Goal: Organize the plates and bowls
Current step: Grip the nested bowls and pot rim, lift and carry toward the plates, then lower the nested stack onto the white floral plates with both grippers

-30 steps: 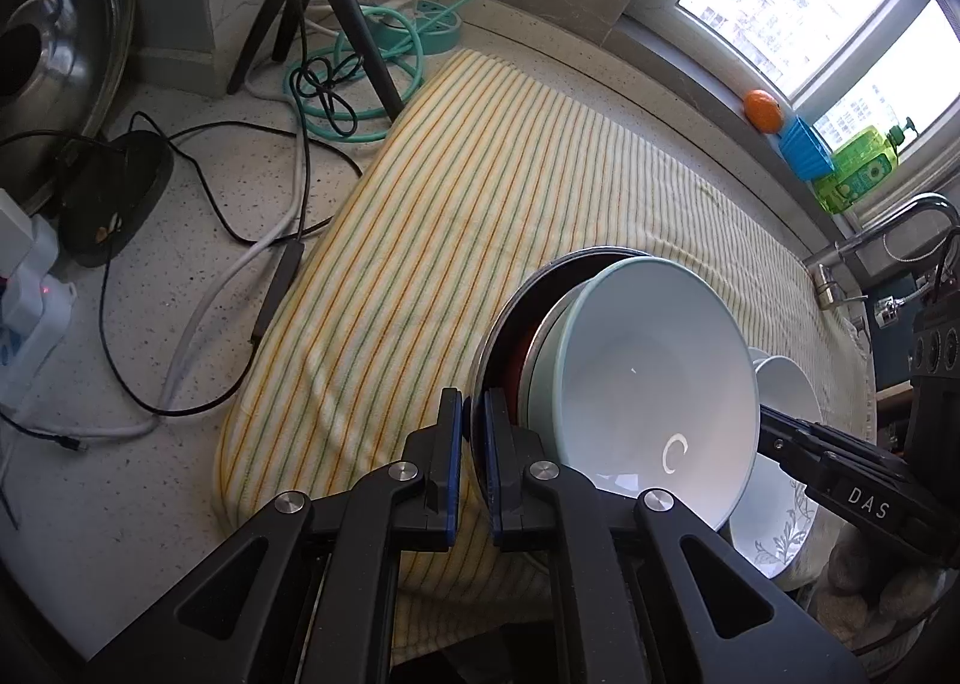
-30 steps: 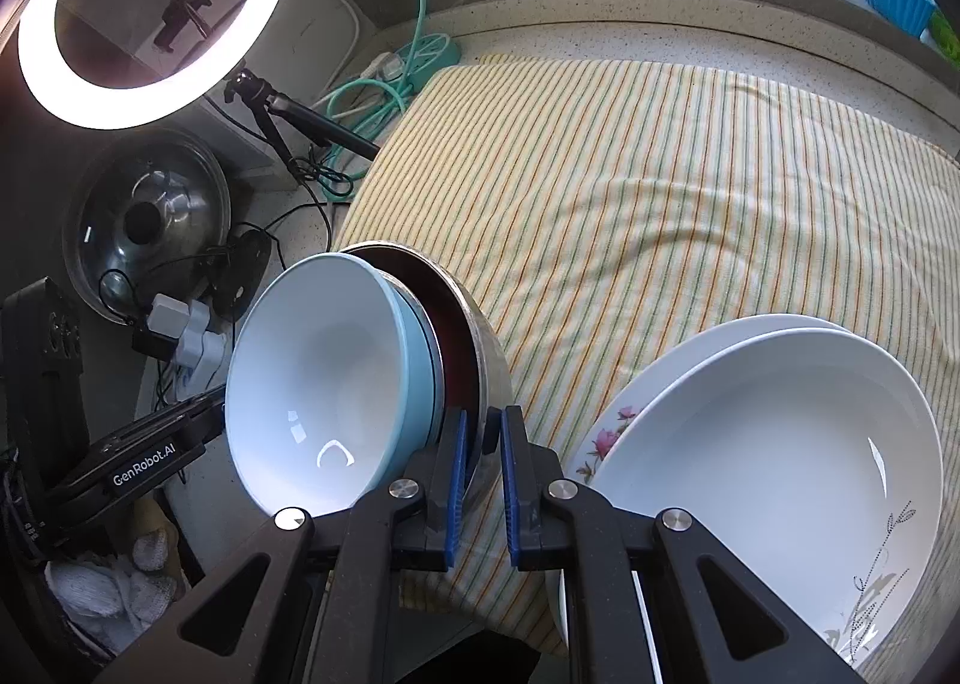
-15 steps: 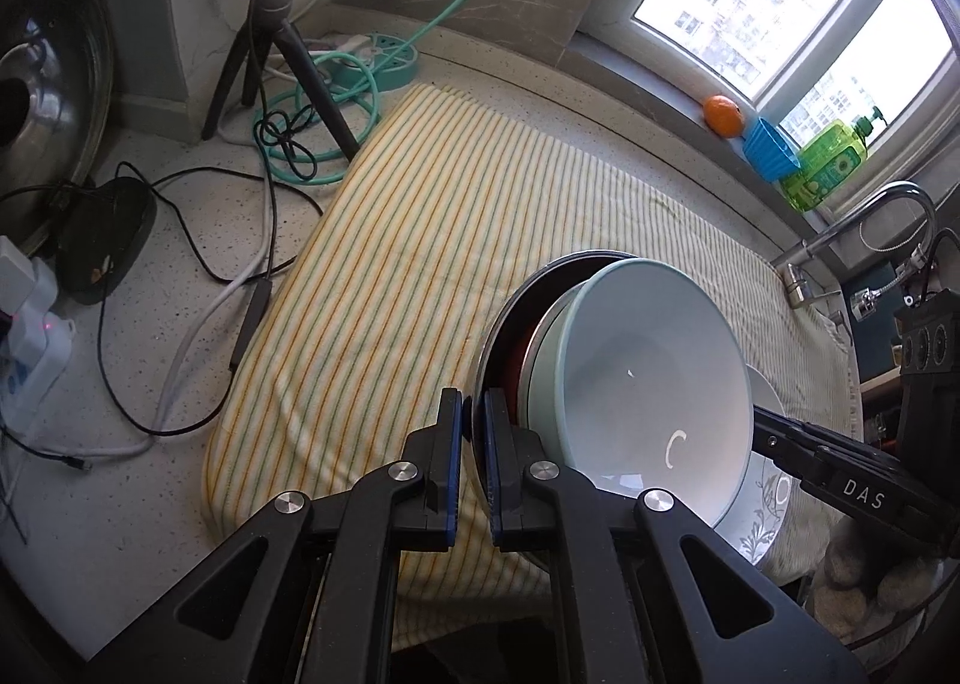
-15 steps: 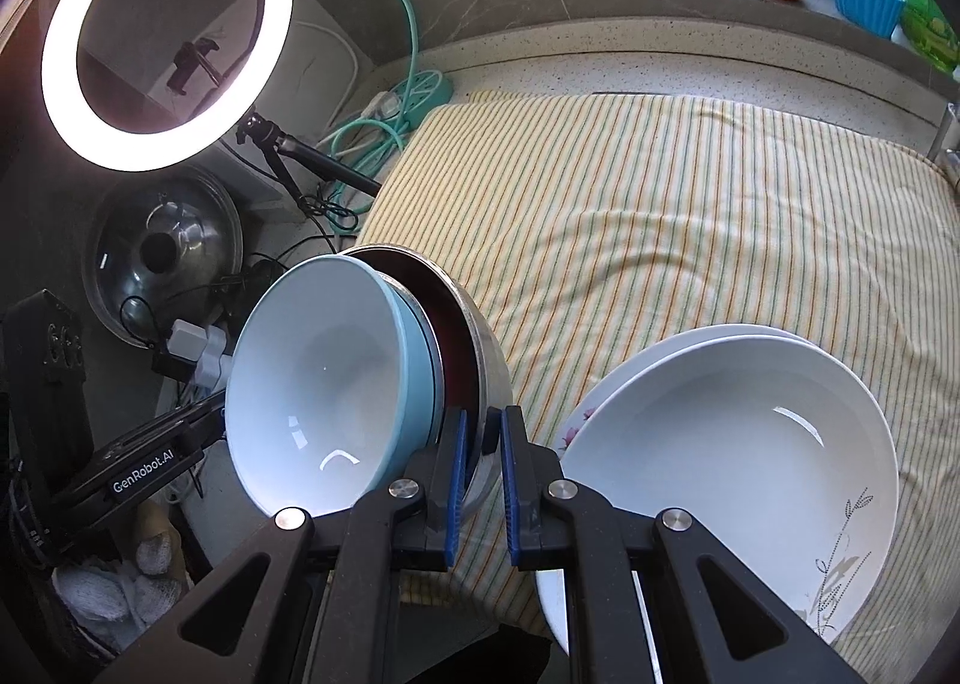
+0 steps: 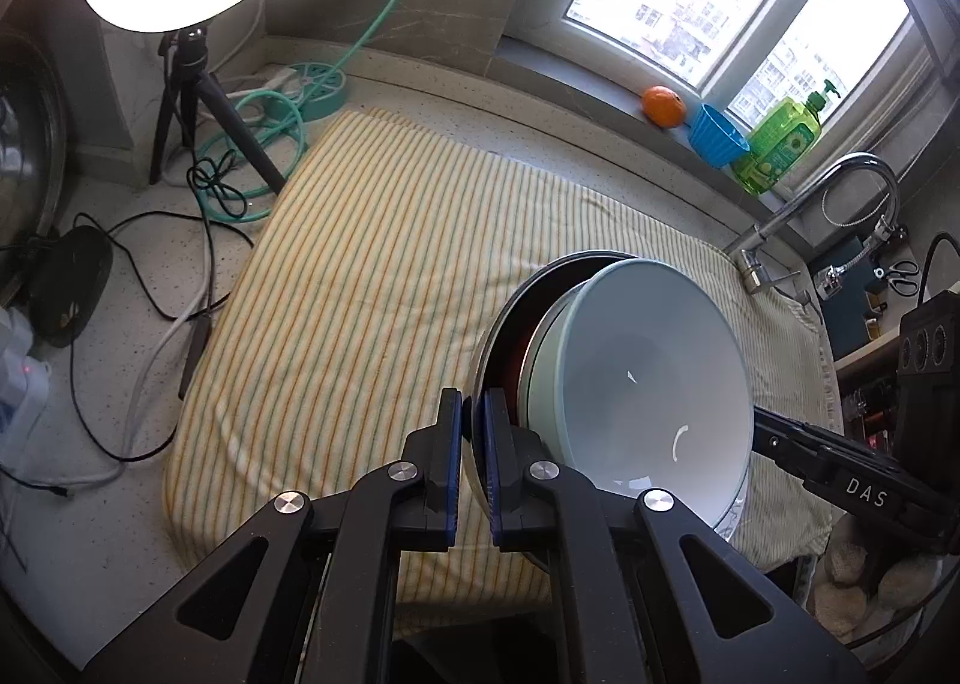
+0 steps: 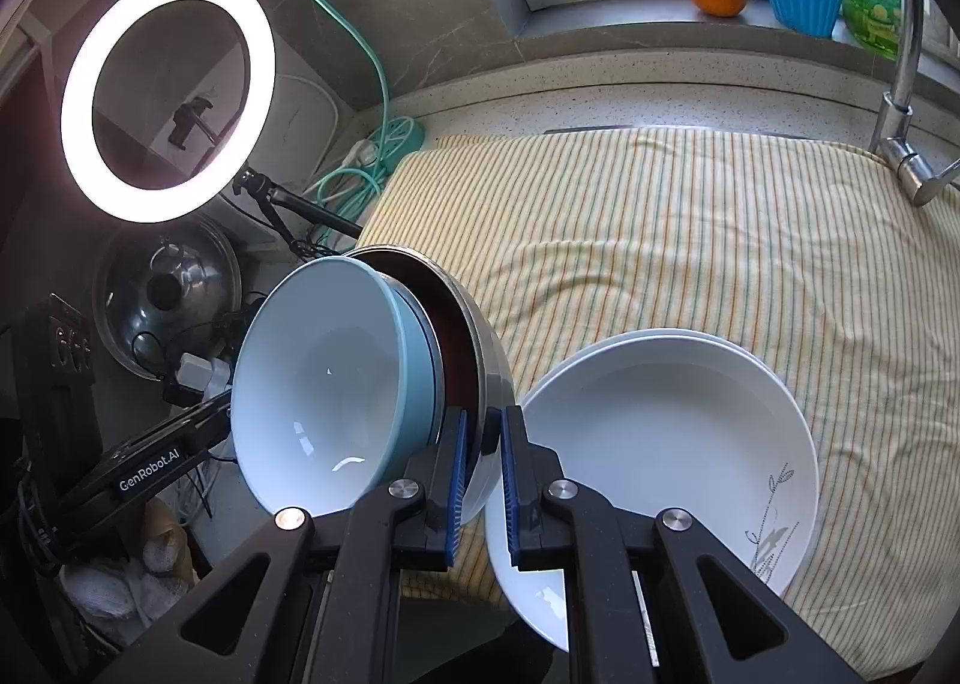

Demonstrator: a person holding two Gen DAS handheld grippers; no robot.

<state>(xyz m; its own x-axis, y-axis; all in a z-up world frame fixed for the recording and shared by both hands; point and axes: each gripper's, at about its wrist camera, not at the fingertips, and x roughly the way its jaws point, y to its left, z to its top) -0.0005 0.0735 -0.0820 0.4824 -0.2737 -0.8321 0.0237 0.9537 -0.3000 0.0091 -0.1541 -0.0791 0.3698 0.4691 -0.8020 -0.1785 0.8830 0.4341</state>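
Note:
A nested stack of bowls hangs tilted on edge above the striped cloth (image 5: 360,294). Its outer steel bowl (image 5: 521,295) has a dark red inside, and a pale blue bowl (image 5: 648,384) sits within it. My left gripper (image 5: 474,444) is shut on the steel bowl's rim. From the opposite side, my right gripper (image 6: 483,456) is shut on the steel bowl (image 6: 487,348) too, with the blue bowl (image 6: 324,384) facing left. Each gripper shows in the other's view: the right gripper (image 5: 762,432) and the left gripper (image 6: 223,414). Two stacked white plates (image 6: 660,432) lie on the cloth (image 6: 720,234) to the right.
A lit ring light (image 6: 168,96) on a tripod (image 5: 198,108), tangled cables (image 5: 180,276) and a steel pot lid (image 6: 165,294) crowd the counter at the left. A tap (image 5: 828,192) stands at the right. An orange (image 5: 663,105), a blue cup (image 5: 717,141) and a green soap bottle (image 5: 780,144) line the windowsill.
Both grippers have risen with the bowl stack between them. The cloth and the white plates look farther below, and more of the window and ring light shows. Both grips are unchanged.

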